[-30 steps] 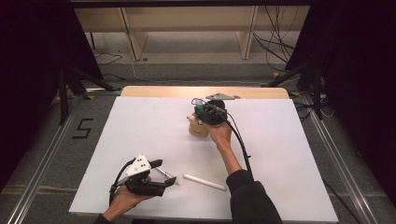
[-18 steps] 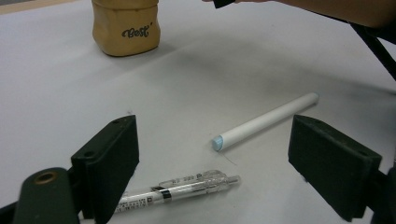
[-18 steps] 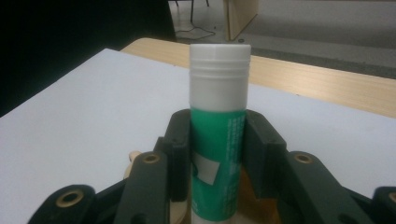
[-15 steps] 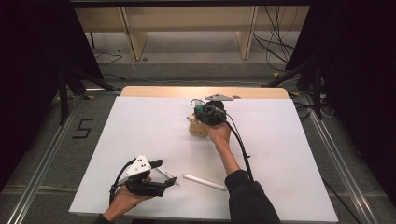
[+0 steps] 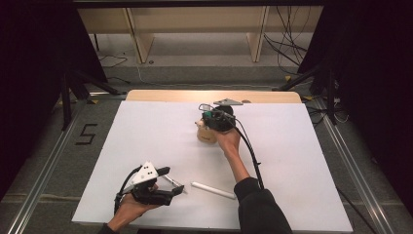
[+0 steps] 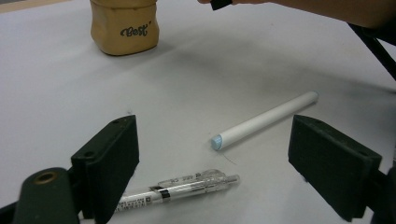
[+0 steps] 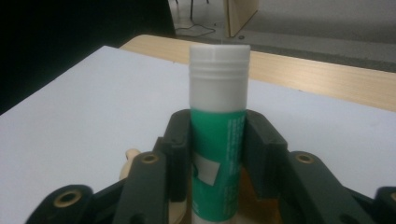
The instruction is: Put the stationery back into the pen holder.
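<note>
The glue stick, pinched upright between the just-opening right gripper fingers above the pouch, could be dropped outside it if released off-centre; left gripper fingers were spread open.

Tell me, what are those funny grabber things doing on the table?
A person holds a gripper in each hand. The right gripper has a green glue stick with a white cap standing between its jaws, just above a small tan pouch at the far side of the white table. Its jaws have just been opening. The left gripper waits wide open near the person, by a clear pen and a white tube.
</note>
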{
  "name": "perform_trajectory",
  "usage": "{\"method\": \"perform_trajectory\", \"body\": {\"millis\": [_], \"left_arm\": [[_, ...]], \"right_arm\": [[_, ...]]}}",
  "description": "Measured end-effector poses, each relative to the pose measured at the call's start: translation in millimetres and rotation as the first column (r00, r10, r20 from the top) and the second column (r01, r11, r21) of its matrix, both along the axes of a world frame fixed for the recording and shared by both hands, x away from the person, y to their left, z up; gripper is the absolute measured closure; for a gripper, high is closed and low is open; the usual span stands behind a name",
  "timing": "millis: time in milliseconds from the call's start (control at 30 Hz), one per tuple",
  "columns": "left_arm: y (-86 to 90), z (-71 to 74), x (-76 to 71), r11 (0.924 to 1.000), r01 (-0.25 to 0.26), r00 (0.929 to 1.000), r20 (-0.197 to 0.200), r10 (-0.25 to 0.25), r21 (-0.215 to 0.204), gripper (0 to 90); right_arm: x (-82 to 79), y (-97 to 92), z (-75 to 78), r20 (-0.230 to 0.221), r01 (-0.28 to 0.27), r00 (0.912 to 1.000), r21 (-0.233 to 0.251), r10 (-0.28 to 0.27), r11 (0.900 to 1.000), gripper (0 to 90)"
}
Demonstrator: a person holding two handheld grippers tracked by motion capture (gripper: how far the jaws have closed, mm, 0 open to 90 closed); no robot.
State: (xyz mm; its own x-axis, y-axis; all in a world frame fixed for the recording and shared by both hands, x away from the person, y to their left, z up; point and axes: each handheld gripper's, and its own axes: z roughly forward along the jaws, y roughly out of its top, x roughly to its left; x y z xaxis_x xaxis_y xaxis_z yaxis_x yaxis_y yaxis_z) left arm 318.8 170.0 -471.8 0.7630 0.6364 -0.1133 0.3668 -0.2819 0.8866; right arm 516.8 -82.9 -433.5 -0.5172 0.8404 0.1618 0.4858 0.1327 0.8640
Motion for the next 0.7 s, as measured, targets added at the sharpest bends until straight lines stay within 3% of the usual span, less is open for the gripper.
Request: {"method": "perform_trajectory", "body": {"millis": [200, 500, 700], "left_arm": [[-0.1, -0.2, 0.1, 1.0000, 0.001, 1.0000, -0.002, -0.001, 0.001, 15.8], [-0.4, -0.3, 0.0, 1.0000, 0.000, 1.0000, -0.003, 0.000, 0.003, 15.9], [-0.3, -0.2, -0.2, 1.0000, -0.001, 1.0000, -0.001, 0.001, 0.002, 15.8]], "right_arm": [[-1.1, -7.2, 10.0, 0.006, -0.005, 1.0000, 0.074, 0.004, 0.9973, 50.7], [-10.1, -17.1, 23.7, 0.025, -0.021, 0.9995, 0.066, 0.019, 0.9976, 41.9], [-26.2, -22.6, 36.2, 0.033, -0.074, 0.9968, 0.043, 0.073, 0.9963, 35.7]]}}
